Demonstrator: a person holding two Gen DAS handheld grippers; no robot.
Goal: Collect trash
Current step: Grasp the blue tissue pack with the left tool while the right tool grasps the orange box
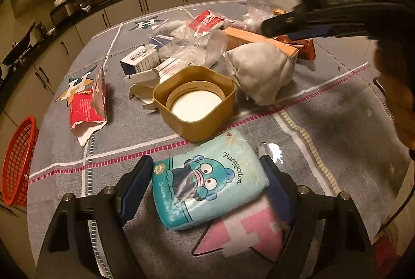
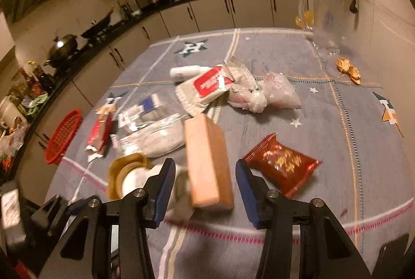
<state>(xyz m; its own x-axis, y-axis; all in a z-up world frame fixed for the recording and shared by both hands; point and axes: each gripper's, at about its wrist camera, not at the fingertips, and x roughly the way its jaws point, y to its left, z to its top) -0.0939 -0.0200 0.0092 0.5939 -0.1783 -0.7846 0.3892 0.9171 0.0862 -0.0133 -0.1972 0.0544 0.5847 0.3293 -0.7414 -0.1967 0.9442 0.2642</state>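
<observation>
Here the left gripper (image 1: 208, 184) sits low in its own view with its blue-padded fingers (image 1: 136, 183) spread around the blue tissue pack (image 1: 210, 181), one pad near each side; whether they actually touch the wrapper cannot be told, and the pack lies flat on the tablecloth (image 1: 337, 128), so it seems framed for a grasp rather than held. Just above it, at the middle of the frame, stands the tan tub (image 1: 197, 102), open side up, a likely place for scraps to go. The trash itself is heaped beyond the tub: a grey crumpled bag (image 1: 262, 71), a torn red carton (image 1: 88, 107) to the left, clear plastic wrap (image 1: 197, 45) and small boxes toward the top. In the right wrist view the right gripper (image 2: 205, 190) is wide open with nothing in it, its fingers on either side of the orange box (image 2: 207, 162), which blurs as if the camera is moving; the box looks like its target. A red snack packet (image 2: 281, 164) lies just right of that gripper, and a red basket (image 2: 63, 136) hangs off the table's left edge, perhaps the real bin.
</observation>
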